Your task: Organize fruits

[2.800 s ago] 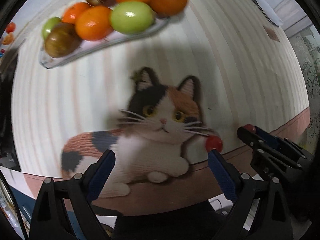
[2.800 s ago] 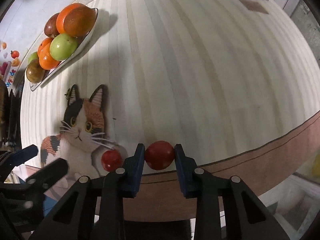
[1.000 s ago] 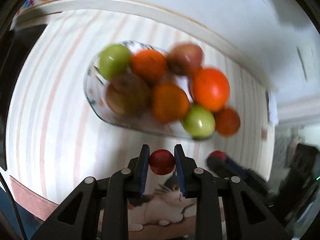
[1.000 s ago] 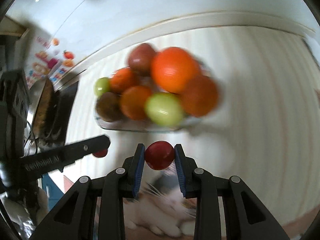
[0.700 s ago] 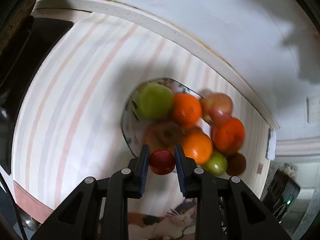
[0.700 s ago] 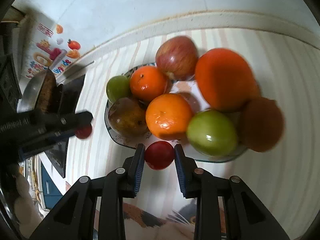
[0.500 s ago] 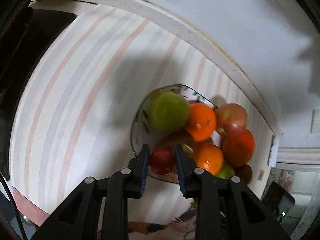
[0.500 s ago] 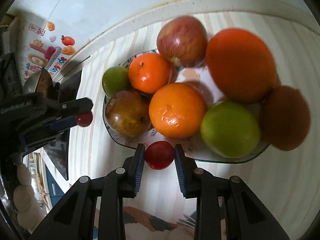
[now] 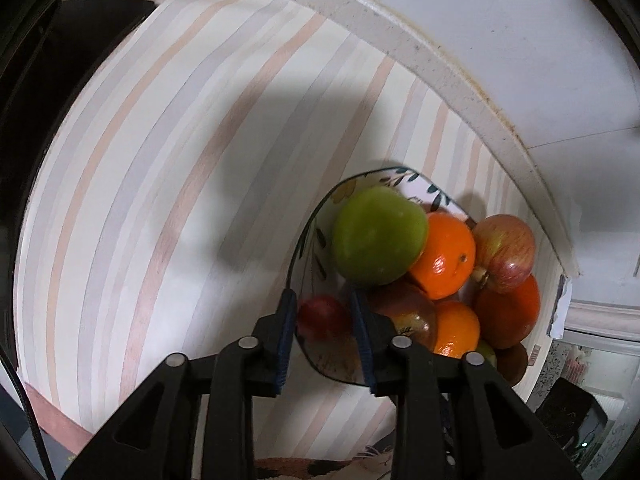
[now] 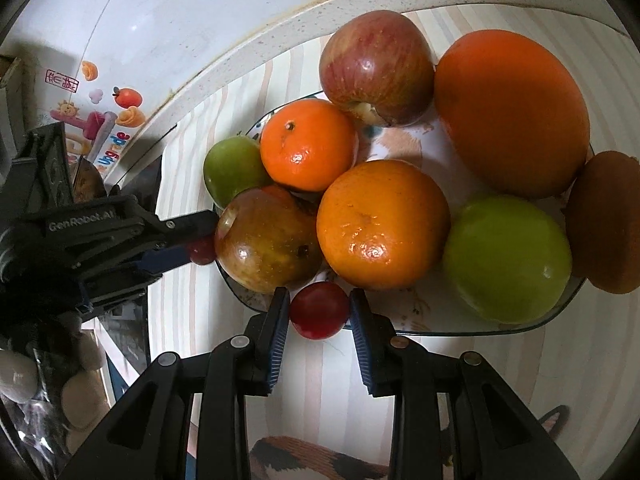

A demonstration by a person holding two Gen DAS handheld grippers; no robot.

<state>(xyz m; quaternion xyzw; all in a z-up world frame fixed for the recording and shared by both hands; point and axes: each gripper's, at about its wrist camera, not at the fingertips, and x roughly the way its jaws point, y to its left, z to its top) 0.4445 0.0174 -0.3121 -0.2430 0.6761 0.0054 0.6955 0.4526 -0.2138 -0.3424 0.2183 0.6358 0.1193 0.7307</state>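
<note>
Each small, glossy dark-red round fruit looks light, smooth and easily bruised, so a gentle pinch across its widest part suits it. The right gripper (image 10: 319, 312) grasps one (image 10: 319, 311) at the near rim of the glass fruit plate (image 10: 532, 328); the left gripper (image 9: 324, 316) clasps another (image 9: 323, 317) over the plate's left edge.

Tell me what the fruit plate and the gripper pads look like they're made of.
Plate: looks like clear glass, glossy; the striped table shows through its thin dark rim, and a leaf print shows on it.
Pads on the right gripper: seemingly blue rubber or soft plastic, matte, with fine ridges; they clamp a small red fruit.
</note>
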